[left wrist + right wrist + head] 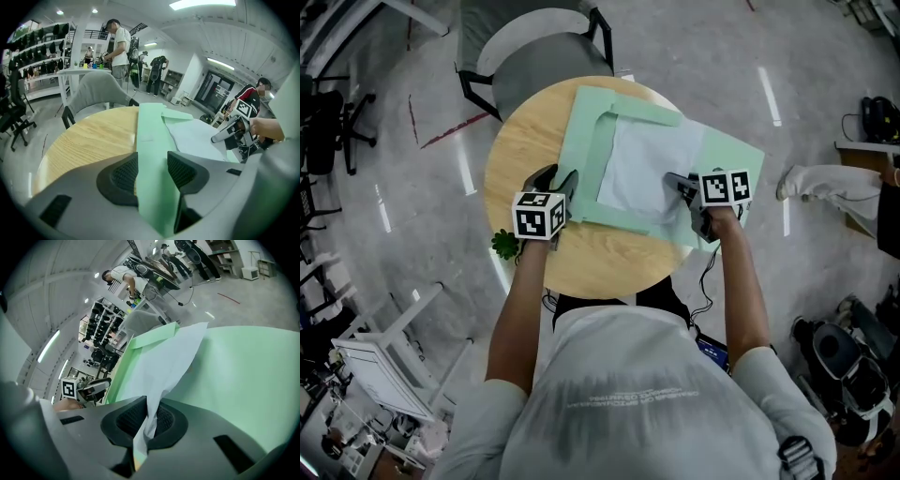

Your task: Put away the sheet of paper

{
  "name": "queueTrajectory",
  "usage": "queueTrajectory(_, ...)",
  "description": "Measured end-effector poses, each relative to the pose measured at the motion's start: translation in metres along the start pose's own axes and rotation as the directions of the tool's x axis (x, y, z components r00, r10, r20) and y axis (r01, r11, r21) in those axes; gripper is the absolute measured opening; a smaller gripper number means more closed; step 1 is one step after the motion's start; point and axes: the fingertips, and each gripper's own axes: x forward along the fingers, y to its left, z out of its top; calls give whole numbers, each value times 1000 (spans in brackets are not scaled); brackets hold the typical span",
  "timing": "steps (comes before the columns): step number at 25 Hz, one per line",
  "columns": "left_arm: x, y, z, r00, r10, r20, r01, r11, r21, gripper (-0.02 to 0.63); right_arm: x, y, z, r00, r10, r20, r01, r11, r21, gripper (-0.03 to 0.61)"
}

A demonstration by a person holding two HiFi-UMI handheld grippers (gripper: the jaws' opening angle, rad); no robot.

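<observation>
A white sheet of paper [647, 169] lies inside an open pale-green folder [727, 155] on a round wooden table [525, 141]. My right gripper [680, 183] is at the sheet's near right corner. In the right gripper view its jaws [147, 420] are shut on the sheet [164, 362], which rises crumpled from between the pads over the folder [243, 376]. My left gripper [562, 178] is at the folder's near left edge. In the left gripper view its jaws [152, 171] stand apart, and the folder's green border strip [150, 126] runs between them.
A grey chair [534, 56] stands at the table's far side. A small green plant-like thing [504, 244] sits at the table's near left rim. A white rack [384, 375] is on the floor at lower left. A person's legs [825, 183] and bags [844, 375] are at the right.
</observation>
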Motion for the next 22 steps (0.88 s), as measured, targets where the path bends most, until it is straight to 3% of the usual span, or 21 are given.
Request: queueTrajectory(22,0,3,0,999,-36,4,36,999,-10,210,80,42,13,999,35,-21,-35,999,-17,31)
